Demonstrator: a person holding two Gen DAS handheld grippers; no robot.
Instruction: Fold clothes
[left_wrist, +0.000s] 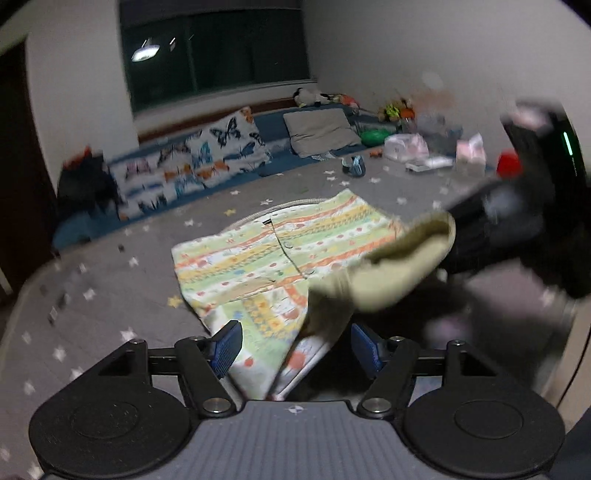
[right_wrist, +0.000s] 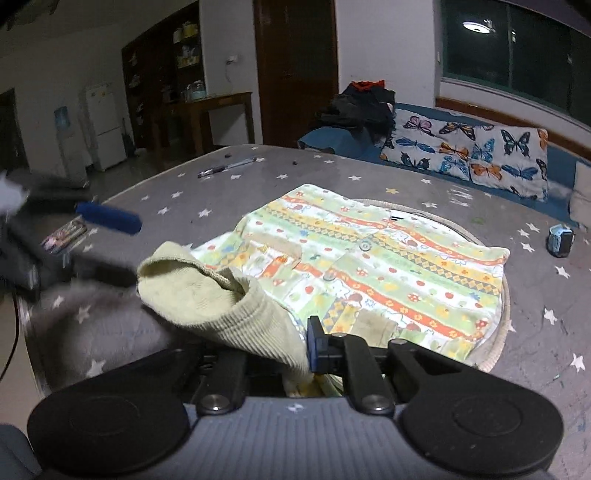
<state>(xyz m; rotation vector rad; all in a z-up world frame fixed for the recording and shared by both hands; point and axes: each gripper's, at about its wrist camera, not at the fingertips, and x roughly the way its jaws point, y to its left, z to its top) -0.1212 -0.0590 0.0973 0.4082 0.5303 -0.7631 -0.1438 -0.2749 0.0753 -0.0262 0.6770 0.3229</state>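
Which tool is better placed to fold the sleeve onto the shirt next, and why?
The right tool: it is shut on the sleeve by its ribbed cuff, beside the shirt. The left tool is open, gripping nothing, though cloth lies between its pads.

Two close wrist views, shared garment (left_wrist: 266, 251)

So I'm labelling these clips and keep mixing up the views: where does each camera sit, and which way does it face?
Left wrist: sits on the left gripper, faces the window wall across the patterned shirt; open blue pads show, and the right gripper.
Right wrist: sits on the right gripper, faces the doorway; it is shut on the ribbed cuff.
Shared: shirt, cuff, butterfly pillow, star-print bed.
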